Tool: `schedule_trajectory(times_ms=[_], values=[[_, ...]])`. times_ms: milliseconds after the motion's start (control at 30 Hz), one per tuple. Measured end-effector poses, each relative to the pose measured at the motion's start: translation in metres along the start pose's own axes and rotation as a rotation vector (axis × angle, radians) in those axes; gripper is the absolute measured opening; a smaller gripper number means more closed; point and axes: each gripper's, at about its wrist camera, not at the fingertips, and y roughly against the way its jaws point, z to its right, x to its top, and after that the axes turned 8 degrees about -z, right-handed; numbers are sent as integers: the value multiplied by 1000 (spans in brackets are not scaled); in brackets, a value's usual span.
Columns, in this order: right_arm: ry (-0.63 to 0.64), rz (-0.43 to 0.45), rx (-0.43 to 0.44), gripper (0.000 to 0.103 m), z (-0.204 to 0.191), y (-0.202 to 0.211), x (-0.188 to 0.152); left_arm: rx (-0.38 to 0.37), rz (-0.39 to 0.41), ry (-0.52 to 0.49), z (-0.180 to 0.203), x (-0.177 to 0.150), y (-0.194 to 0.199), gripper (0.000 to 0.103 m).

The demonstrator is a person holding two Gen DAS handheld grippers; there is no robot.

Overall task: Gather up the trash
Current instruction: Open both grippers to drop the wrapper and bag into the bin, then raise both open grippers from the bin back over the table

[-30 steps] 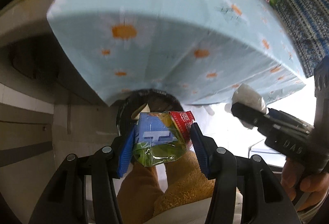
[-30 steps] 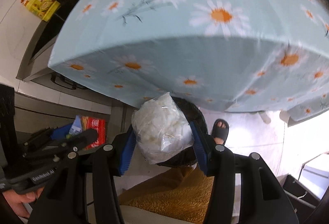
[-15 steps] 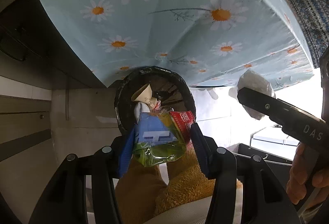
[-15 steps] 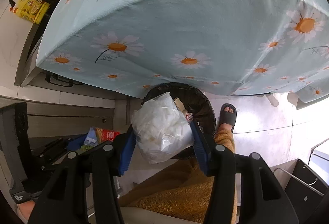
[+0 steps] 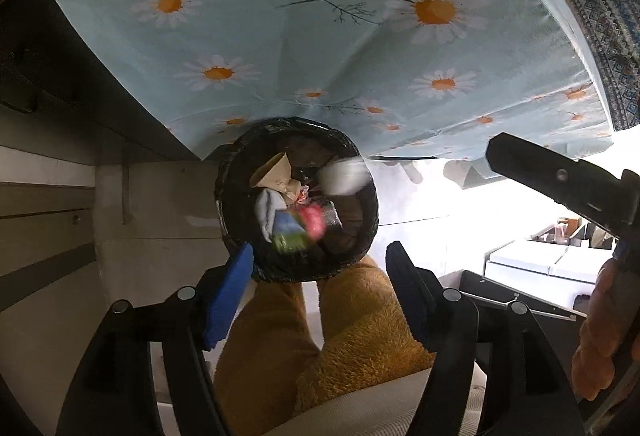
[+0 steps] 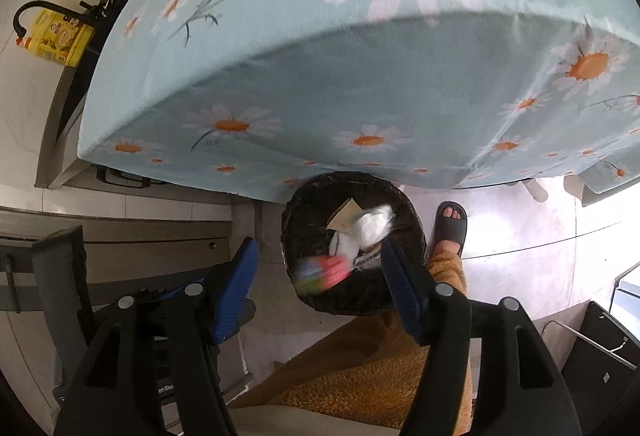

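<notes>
Below us, the left gripper (image 5: 320,272) points steeply down with its blue pads (image 5: 228,296) apart; its jaws are opening and nothing lies between them. The right gripper (image 6: 316,272) does the same, jaws opening, pads clear of anything.

Just beyond both sets of fingers sits a round black trash bin (image 5: 362,232), lined in black plastic, on the floor at the near edge of the table. Inside it we see a blurred blue, green and red snack packet (image 5: 298,228) toward the near side, a blurred white plastic bag (image 6: 374,224) toward the far right, and a tan scrap of cardboard (image 5: 276,172) at the far side. We can read no printing on the packet; it is too smeared.

Above the bin hangs a light blue tablecloth (image 6: 360,76) printed with white and orange daisies. To the far left, a yellow oil jug (image 6: 60,36) stands on a dark counter, its label too small for us to read.

Nearer us, mustard fleece trousers (image 6: 380,376) fill the bottom, and a foot in a dark slide sandal (image 6: 450,228) stands just right of the bin.
</notes>
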Motion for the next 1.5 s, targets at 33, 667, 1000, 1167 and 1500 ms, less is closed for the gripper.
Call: schedule_trajectory(times_ms=[33,667,1000,1167,1500], values=[[1,2,-1,64,0,1,0,-2,0,3,-1,0,1,67],[17,55,-11,64,-15,31,2,-16,90,-24,0,3,47,67],[51,169,-58,64,-21,84,-5,-51,186,-87,15,-1,101,67],[63,229,-90,64,-12,112,-3,-59,247,-125,26,5,125,67],[116,316,-109,65,4,156,38,-72,333,-74,42,38,153,67]])
